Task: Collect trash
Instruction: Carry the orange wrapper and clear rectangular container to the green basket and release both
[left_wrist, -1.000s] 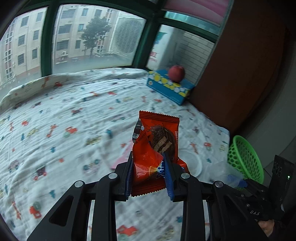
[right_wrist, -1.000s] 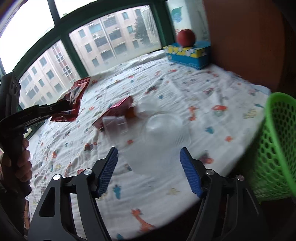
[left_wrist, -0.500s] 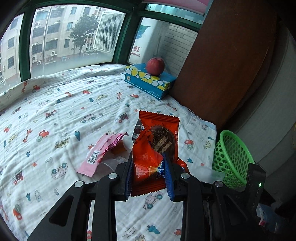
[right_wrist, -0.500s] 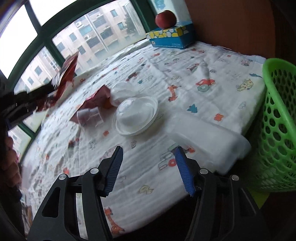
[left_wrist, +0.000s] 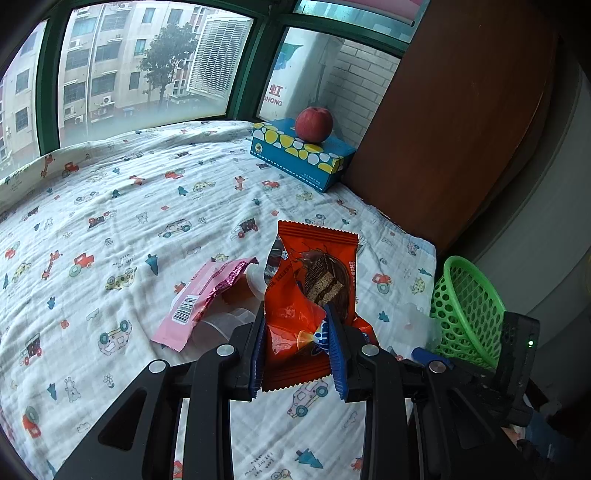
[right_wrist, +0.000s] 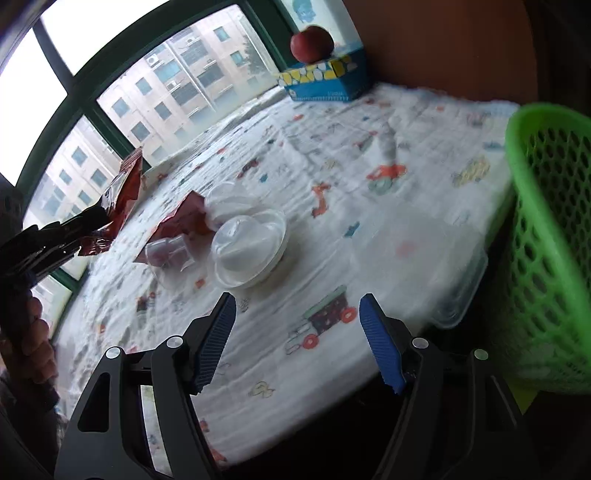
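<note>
Gripping the orange wrapper (left_wrist: 314, 295), the left gripper (left_wrist: 297, 350) is nearing the green basket (left_wrist: 467, 314); the right gripper (right_wrist: 297, 339) is gaping empty, cups (right_wrist: 247, 251) remaining beside it.

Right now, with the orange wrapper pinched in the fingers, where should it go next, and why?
Probably carry it rightward to the green basket. The left gripper is shut on the orange wrapper, held above the bedsheet, and the basket stands off the bed's right edge. The right gripper is open and holds nothing.
</note>
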